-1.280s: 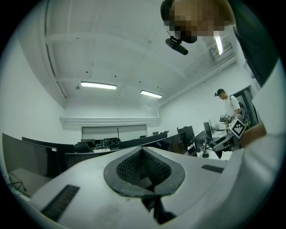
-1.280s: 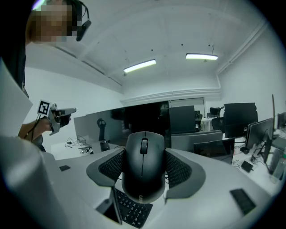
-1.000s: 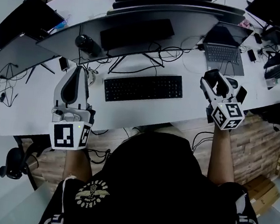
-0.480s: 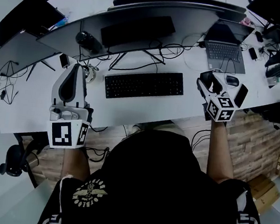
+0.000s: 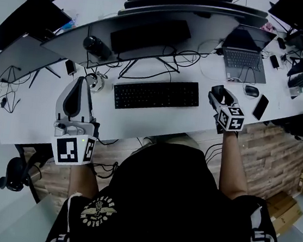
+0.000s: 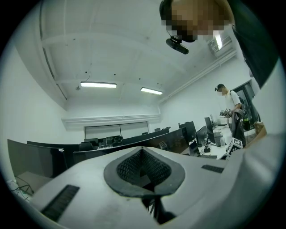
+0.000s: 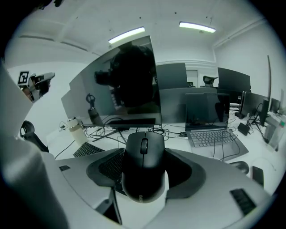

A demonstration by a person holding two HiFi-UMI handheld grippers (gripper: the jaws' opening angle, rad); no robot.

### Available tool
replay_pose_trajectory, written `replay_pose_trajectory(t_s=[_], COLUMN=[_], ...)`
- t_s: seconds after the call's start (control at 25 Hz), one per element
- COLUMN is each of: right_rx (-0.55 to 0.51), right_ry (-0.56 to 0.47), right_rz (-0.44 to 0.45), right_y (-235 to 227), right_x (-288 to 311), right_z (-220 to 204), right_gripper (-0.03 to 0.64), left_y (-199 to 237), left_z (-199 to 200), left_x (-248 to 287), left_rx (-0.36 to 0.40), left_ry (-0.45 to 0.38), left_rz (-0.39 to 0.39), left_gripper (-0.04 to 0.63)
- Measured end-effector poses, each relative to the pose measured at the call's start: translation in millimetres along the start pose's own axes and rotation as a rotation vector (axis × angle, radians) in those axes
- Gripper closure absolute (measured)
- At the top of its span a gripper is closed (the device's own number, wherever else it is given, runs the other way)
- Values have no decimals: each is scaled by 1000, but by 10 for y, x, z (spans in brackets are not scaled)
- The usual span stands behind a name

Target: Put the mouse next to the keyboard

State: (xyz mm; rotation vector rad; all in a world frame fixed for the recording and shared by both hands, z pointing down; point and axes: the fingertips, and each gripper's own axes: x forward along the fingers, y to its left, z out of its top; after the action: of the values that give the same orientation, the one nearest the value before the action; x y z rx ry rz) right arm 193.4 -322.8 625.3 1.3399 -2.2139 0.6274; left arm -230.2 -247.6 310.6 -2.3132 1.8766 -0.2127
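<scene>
On my far left, the left gripper (image 5: 82, 83) hangs over the white desk (image 5: 157, 118), left of the keyboard (image 5: 156, 94) and clear of it. Its own camera shows me the two jaws pressed together with nothing between them, the nose tipped up toward the ceiling lights. The black keyboard lies flat in the middle of the desk, in front of the wide curved monitor (image 5: 153, 19).

Just past the keyboard's right end I have the right gripper (image 5: 219, 93), near the desk's front edge. Its jaws are clamped on the black mouse (image 7: 143, 165), one pad on each flank, scroll wheel on top and the mouse pointing away from the camera. From the head view the mouse sits close beside the keyboard's right edge, but I cannot tell whether it touches the desk.

Further right, an open laptop (image 5: 245, 57) stands toward the back. In front of it a second mouse (image 5: 251, 91) rests on the desk, with a dark phone (image 5: 261, 107) lying just to its right, near the edge
</scene>
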Motion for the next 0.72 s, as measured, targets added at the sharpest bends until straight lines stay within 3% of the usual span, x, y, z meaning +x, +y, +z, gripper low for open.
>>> replay_pose_trajectory(t_s=[0.72], right_rx=[13], right_ry=[166], right_rz=[8], right_y=[-108], right_x=[378], right_z=[-598], right_gripper=[333], left_y=[88], left_z=[-18], left_x=[59], left_rx=[-7], left_ry=[0], left_rz=[37], left_gripper=[594])
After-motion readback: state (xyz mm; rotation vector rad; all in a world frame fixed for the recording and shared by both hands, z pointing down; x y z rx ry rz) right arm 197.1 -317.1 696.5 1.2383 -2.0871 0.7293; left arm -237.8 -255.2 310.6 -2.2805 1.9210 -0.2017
